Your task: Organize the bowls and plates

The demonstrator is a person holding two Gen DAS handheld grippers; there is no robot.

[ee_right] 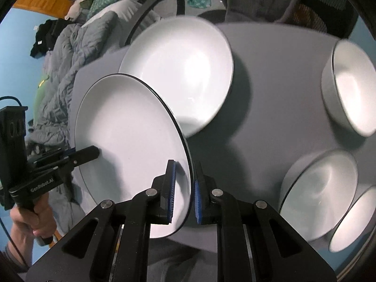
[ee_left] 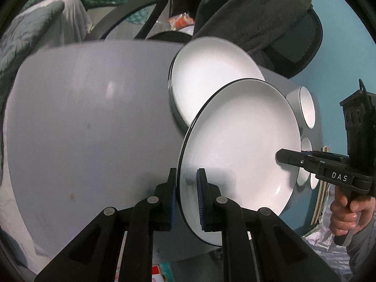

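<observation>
Home bedroom: rumpled grey duvet (ee_right: 63, 54), clothes piles, mesh office chair (ee_left: 293, 40).

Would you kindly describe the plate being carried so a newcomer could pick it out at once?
Start at the grey table, where a stack of plates lies flat. Just in front is the carried plate, white with a thin dark rim. Unlike the others, it is tilted off the table, with the left gripper and right gripper each at its edge.

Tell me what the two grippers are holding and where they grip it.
Both hold one white plate, off the table. The left gripper and the right gripper each pinch its dark rim, on opposite sides.
</observation>
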